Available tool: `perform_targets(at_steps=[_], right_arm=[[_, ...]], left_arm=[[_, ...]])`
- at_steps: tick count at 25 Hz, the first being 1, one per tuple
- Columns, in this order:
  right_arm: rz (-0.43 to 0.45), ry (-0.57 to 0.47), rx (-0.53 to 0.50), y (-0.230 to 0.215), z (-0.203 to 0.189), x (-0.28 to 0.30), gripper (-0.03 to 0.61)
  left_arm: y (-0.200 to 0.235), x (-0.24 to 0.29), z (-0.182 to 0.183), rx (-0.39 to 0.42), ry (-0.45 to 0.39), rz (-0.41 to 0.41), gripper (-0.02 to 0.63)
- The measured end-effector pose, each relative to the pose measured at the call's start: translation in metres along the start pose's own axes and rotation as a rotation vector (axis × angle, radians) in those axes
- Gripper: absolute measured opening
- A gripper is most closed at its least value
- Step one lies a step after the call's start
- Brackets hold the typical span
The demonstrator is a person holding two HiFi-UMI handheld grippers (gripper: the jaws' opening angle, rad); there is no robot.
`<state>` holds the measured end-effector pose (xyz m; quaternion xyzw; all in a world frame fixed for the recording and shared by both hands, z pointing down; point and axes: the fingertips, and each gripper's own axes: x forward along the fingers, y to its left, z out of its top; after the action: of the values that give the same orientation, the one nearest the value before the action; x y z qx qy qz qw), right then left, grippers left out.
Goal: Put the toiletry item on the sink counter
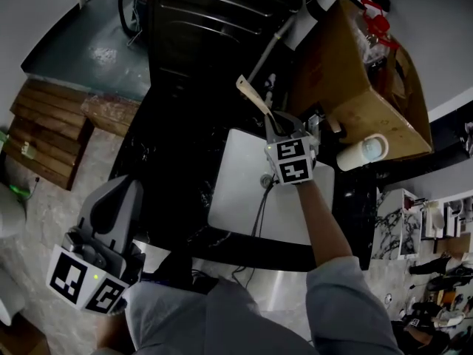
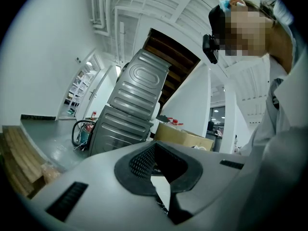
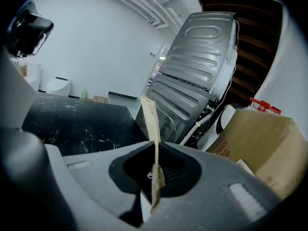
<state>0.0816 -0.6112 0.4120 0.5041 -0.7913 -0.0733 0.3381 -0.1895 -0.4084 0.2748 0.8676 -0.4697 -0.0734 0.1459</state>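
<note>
The toiletry item (image 1: 253, 97) is a thin, flat tan packet that sticks up and to the left out of my right gripper (image 1: 279, 128), which is shut on its lower end. That gripper hangs over the far edge of the white sink basin (image 1: 236, 191), set in the black marble counter (image 1: 177, 161). In the right gripper view the packet (image 3: 151, 124) stands upright, pinched between the jaws of the right gripper (image 3: 155, 170). My left gripper (image 1: 118, 198) is low at the left, off the counter's near corner. In its own view the left gripper (image 2: 159, 177) holds nothing and its jaws look closed.
A grey ribbed metal appliance (image 1: 207, 21) stands behind the counter. An open cardboard box (image 1: 355, 102) sits at the right, with a white cup (image 1: 366, 152) beside it. A thin cable (image 1: 259, 213) crosses the basin near the drain (image 1: 267, 180). Wooden boards (image 1: 52, 132) lie on the floor at the left.
</note>
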Motion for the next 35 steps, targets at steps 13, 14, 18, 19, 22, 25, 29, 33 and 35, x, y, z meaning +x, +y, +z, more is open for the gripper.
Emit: perform_targets(at_steps=[13, 14, 18, 19, 22, 25, 29, 33, 35], right_arm=[[0.054, 0.112, -0.156, 0.009, -0.032, 0.056, 0.023], [0.061, 0.120, -0.164, 0.011, -0.034, 0.059, 0.023], [0.090, 0.156, -0.189, 0.018, -0.043, 0.072, 0.023], [0.101, 0.166, -0.191, 0.019, -0.046, 0.075, 0.023], [0.131, 0.185, -0.189, 0.025, -0.053, 0.082, 0.023], [0.155, 0.200, -0.166, 0.028, -0.058, 0.086, 0.025], [0.172, 0.222, -0.156, 0.031, -0.061, 0.090, 0.025], [0.188, 0.225, -0.162, 0.035, -0.061, 0.093, 0.059], [0.200, 0.228, -0.156, 0.037, -0.061, 0.094, 0.093]], left_arm=[[0.020, 0.010, -0.006, -0.015, 0.012, 0.013, 0.005], [0.022, 0.011, -0.007, -0.018, 0.014, 0.015, 0.005], [0.027, 0.012, -0.009, -0.025, 0.019, 0.019, 0.005], [0.028, 0.012, -0.010, -0.027, 0.019, 0.020, 0.005], [0.032, 0.013, -0.013, -0.034, 0.024, 0.026, 0.004], [0.034, 0.014, -0.012, -0.036, 0.020, 0.032, 0.005], [0.037, 0.016, -0.012, -0.037, 0.017, 0.036, 0.005], [0.038, 0.017, -0.015, -0.041, 0.021, 0.036, 0.005], [0.038, 0.019, -0.016, -0.043, 0.023, 0.032, 0.005]])
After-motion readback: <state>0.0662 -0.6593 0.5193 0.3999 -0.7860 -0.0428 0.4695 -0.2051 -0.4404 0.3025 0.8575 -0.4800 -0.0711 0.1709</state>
